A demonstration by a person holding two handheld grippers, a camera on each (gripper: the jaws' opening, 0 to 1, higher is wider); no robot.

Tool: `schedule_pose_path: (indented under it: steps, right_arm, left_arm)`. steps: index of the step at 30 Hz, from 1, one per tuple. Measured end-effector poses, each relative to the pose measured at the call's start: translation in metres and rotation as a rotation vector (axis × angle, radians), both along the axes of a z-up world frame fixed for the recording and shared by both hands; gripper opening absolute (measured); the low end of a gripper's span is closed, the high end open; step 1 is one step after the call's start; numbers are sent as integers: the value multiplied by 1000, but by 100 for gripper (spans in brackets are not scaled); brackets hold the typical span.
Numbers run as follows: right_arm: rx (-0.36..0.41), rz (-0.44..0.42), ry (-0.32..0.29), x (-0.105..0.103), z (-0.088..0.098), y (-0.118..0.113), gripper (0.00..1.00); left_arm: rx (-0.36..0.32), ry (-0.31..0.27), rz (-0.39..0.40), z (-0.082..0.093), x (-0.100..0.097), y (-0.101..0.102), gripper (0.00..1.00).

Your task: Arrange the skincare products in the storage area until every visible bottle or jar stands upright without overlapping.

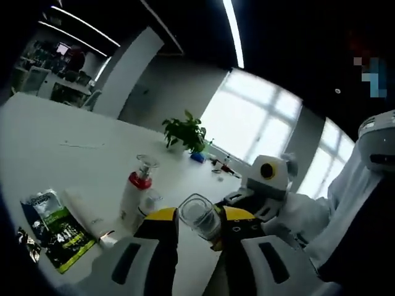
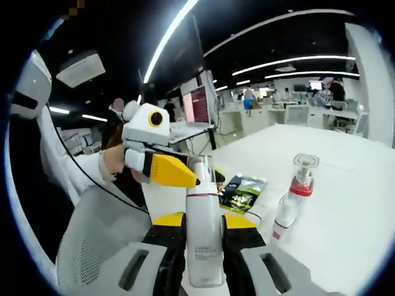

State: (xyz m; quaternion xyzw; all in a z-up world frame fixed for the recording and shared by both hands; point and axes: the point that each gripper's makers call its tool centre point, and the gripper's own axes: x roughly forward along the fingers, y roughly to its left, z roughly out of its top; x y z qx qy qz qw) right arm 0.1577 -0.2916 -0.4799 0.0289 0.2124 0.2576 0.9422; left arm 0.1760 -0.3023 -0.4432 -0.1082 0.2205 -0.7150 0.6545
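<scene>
Left tool (image 1: 199, 229) clamped on the clear cap end of a tube (image 1: 200, 215), held up off the table (image 1: 55, 135). Right tool (image 2: 204, 229) clamped on the same tube's white body (image 2: 204, 246), so both tools hold it between them. Pump bottle (image 1: 136, 191) with red collar stands upright on the table, a small bottle (image 1: 150, 201) touching it. Green sachet (image 1: 55, 231) lies flat nearby, a white tube (image 1: 83, 213) beside it.
</scene>
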Motion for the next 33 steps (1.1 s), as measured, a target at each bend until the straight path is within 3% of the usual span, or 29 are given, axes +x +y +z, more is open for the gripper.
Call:
schedule_pose_path:
  steps: [6,11,19,25,30,33]
  right_arm:
    - [-146,7,27,7,-25,-8,15]
    - [-195,22,56,16,-46,-8,15]
    - [-244,28,91,27,-70,-13,15]
    - [-282,31,112,29,-80,-13,15]
    - [-273,10,126,27,-86,-17,15]
    - [-274,5,144,25,-92,-20,15]
  left_arm:
    - [78,-75,-14,-17,1,-8,20]
    - [115,-88,0,-29,10,-15,20]
    - [242,-225,-11,-50,18,-16,20]
    - [272,-296,-41,-55,12,-20,20]
    - [271,-302,-60,-56,10,-23,19]
    - [250,-333,-93,-54,6,-25,19]
